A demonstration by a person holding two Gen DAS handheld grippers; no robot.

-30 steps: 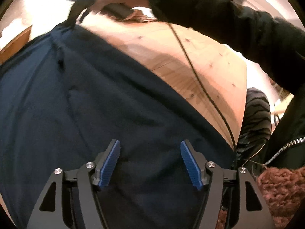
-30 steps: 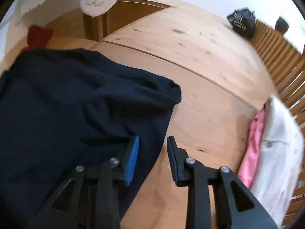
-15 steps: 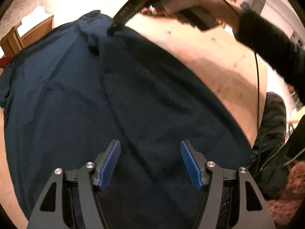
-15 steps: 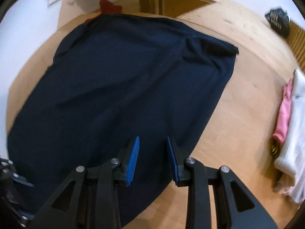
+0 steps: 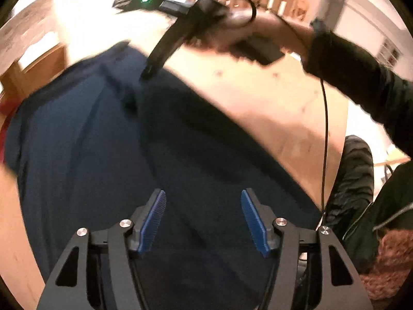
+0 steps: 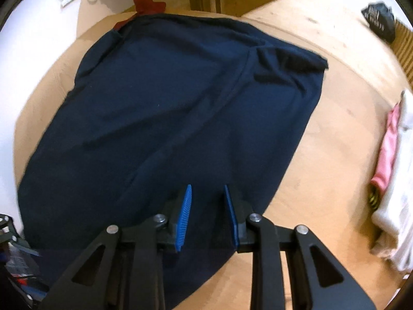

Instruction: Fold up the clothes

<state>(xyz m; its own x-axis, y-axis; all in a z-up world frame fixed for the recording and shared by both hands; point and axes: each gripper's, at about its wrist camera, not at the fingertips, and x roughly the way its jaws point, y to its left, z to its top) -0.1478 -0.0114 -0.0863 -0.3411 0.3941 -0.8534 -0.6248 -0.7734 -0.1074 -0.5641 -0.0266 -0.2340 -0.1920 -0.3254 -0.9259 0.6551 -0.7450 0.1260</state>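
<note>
Right wrist: one navy garment [image 6: 180, 118], two folded clothes [image 6: 395, 160] aside.

Plain navy garment [image 6: 167, 118] on a light wood surface [image 6: 335, 118]; a red cloth [image 6: 148, 4] beyond it; pink [image 6: 387, 149] and white [image 6: 402, 180] clothes stacked aside; blue ribbed pads [image 6: 184, 217] on black hand-held grippers.

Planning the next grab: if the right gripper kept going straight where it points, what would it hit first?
Most likely the dark blue garment spread on the wooden table. The right gripper is open above the cloth, with nothing between; depth is unclear.
</note>
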